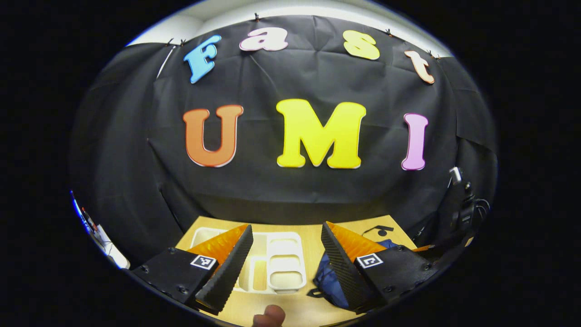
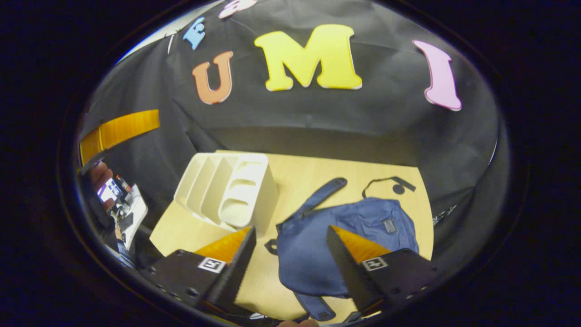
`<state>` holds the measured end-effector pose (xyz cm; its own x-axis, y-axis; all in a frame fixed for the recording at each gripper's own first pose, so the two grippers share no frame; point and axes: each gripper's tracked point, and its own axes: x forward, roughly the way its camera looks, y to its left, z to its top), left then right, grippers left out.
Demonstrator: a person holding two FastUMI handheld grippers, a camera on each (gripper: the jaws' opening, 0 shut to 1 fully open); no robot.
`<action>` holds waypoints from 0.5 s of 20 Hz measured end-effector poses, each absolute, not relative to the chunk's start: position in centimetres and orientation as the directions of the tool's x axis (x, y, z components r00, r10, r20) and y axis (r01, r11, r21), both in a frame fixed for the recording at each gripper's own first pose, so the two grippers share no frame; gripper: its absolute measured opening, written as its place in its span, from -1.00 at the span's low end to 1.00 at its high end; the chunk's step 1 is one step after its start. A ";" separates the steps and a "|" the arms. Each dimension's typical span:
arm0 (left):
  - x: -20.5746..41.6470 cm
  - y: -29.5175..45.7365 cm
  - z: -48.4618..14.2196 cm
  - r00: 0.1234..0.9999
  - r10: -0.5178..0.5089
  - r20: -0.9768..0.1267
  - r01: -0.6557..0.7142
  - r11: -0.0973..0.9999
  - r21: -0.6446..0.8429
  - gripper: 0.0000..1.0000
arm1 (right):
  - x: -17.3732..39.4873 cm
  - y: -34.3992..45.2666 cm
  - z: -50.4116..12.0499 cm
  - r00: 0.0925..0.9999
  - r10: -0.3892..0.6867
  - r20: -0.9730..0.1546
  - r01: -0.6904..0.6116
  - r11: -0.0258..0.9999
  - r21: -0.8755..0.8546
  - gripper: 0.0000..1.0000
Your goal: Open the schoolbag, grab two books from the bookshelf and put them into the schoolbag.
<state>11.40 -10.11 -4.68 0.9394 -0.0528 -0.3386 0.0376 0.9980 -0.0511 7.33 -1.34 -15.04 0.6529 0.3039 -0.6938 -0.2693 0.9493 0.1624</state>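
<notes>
A blue schoolbag (image 2: 349, 236) lies flat on the wooden table (image 2: 299, 172), straps spread out; its edge (image 1: 329, 277) peeks from behind a finger in the left gripper view. To its left stands a white bookshelf (image 2: 231, 193) with several slots, which look bare from here; it is also between the fingers in the left gripper view (image 1: 281, 263). My right gripper (image 2: 290, 228) hovers open above the bag's left side. My left gripper (image 1: 287, 226) is open above the near table edge, holding nothing. The left gripper's finger (image 2: 120, 129) juts in at the far left.
A thin black strap with a tag (image 2: 392, 184) lies on the table behind the bag. A person's hand (image 2: 100, 175) and small devices sit at the left edge. Dark equipment with cables (image 1: 465, 209) stands at the right. A thumb (image 1: 270, 315) shows at the bottom.
</notes>
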 end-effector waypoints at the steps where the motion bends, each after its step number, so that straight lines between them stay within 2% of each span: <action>1: 11.5 -9.6 -3.4 0.951 -0.046 -0.305 0.035 0.999 -0.040 0.92 | 8.0 -1.0 -13.2 0.695 0.304 -0.652 -0.268 0.950 0.158 0.96; 5: 11.5 -8.3 2.1 0.985 -0.006 -0.172 0.000 0.999 -0.034 0.91 | 10.1 -0.8 -5.1 0.870 0.242 -0.429 -0.220 0.970 0.099 0.94; 6: 11.4 -8.0 3.5 0.991 0.005 -0.137 -0.009 0.999 -0.035 0.91 | 10.3 -0.8 -3.0 0.908 0.217 -0.358 -0.201 0.976 0.083 0.99; 9: 10.7 -7.7 6.2 0.997 0.010 -0.077 -0.013 0.999 -0.038 0.91 | 10.2 -0.7 2.2 0.973 0.150 -0.175 -0.140 0.988 0.068 0.86; 10: 10.5 -7.6 6.7 0.998 0.011 -0.069 -0.014 0.999 -0.047 0.95 | 9.7 -0.4 3.5 0.981 0.140 -0.132 -0.131 0.989 0.075 0.93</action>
